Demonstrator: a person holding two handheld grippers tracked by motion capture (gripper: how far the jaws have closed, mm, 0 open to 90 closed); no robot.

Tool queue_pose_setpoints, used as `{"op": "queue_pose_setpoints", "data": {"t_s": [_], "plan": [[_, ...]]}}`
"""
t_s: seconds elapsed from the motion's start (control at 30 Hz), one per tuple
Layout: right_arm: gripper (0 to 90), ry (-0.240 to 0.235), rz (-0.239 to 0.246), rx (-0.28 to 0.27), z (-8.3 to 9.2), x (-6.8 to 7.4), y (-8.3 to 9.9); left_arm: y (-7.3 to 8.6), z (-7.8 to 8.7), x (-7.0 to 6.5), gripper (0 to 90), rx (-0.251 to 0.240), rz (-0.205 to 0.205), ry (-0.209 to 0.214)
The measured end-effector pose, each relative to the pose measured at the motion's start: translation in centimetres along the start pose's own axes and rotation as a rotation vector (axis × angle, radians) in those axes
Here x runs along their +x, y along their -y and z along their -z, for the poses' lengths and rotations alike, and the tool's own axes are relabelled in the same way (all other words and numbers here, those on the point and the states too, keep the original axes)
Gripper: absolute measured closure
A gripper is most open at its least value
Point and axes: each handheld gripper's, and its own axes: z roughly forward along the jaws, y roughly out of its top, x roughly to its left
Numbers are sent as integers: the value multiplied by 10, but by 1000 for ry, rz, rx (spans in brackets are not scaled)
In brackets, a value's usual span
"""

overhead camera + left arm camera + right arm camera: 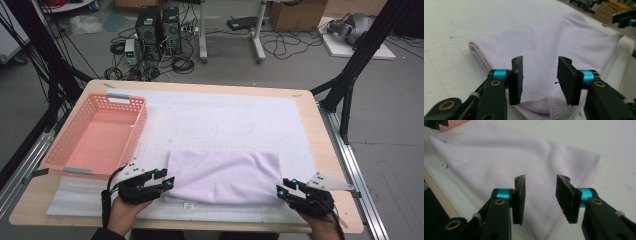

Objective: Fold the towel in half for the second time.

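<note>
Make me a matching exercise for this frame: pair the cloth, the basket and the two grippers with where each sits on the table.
Things:
1. cloth
2. basket
3. left gripper
4. right gripper

Places or states:
A. far left of the table, nothing inside
B. open at the cloth's near right corner
C. folded flat at the near middle of the table
D. open at the cloth's near left corner

Pairs: 1-C, 2-A, 3-D, 4-B

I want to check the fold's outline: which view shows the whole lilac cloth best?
The high view: the lilac cloth lies whole, all edges visible. The left and right gripper views show just its near corners.
</note>
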Motion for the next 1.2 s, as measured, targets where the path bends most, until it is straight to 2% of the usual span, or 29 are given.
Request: {"op": "queue_pose_setpoints", "data": {"t_s": [0.1, 0.17, 0.2, 0.23, 0.3, 0.37, 0.47, 0.5, 0.53, 0.57, 0.6, 0.67, 0.7, 0.73, 0.83, 0.9, 1.0, 1.07, 1.17, 1.2], "plan": [[637, 14, 74, 73, -22, 11, 1, 3, -8, -3, 630, 54, -21, 14], [635, 25, 98, 142, -33, 10, 8, 8, -13, -5, 682, 130, -33, 14], [630, 36, 113, 176, -35, 8, 13, 10, -14, -5, 701, 148, -35, 12], [629, 33, 115, 169, -33, 6, 14, 12, -14, -6, 701, 174, -39, 9], [624, 79, 127, 185, -28, 2, 15, 15, -12, -6, 702, 193, -44, 17], [634, 105, 108, 194, -24, -1, 16, 15, -8, -6, 703, 221, -65, 16], [632, 125, 84, 219, -20, -3, 14, 15, -2, -8, 696, 243, -65, 15], [625, 119, 70, 217, -17, -2, 12, 14, -1, -7, 684, 241, -62, 11], [609, 112, 50, 184, -14, -4, 10, 14, -1, -7, 657, 235, -58, 8], [583, 106, 25, 147, -10, -6, 9, 12, 0, -6, 631, 215, -59, -6], [563, 103, -11, 75, -6, -10, 6, 12, 0, -5, 600, 193, -50, -13], [530, 116, -39, -13, -4, -15, 1, 8, 0, -1, 553, 126, -33, -27], [531, 118, -44, -34, -5, -16, -1, 5, -1, 2, 545, 87, -9, -22], [528, 134, -46, -49, -10, -18, -4, 2, -2, 4, 543, 63, -2, -29], [511, 153, -50, -25, -27, -25, -9, -8, -9, 13, 524, 46, 15, -71], [489, 156, -59, -5, -38, -29, -13, -15, -16, 22, 511, 45, 24, -114], [484, 155, -53, 4, -49, -35, -19, -21, -28, 35, 475, 65, 69, -142], [483, 152, -55, 7, -56, -38, -21, -23, -39, 43, 464, 92, 85, -173], [460, 164, -43, 24, -66, -43, -21, -27, -54, 54, 442, 104, 116, -220], [459, 171, -45, 36, -70, -46, -20, -28, -58, 57, 451, 111, 114, -235]]}}
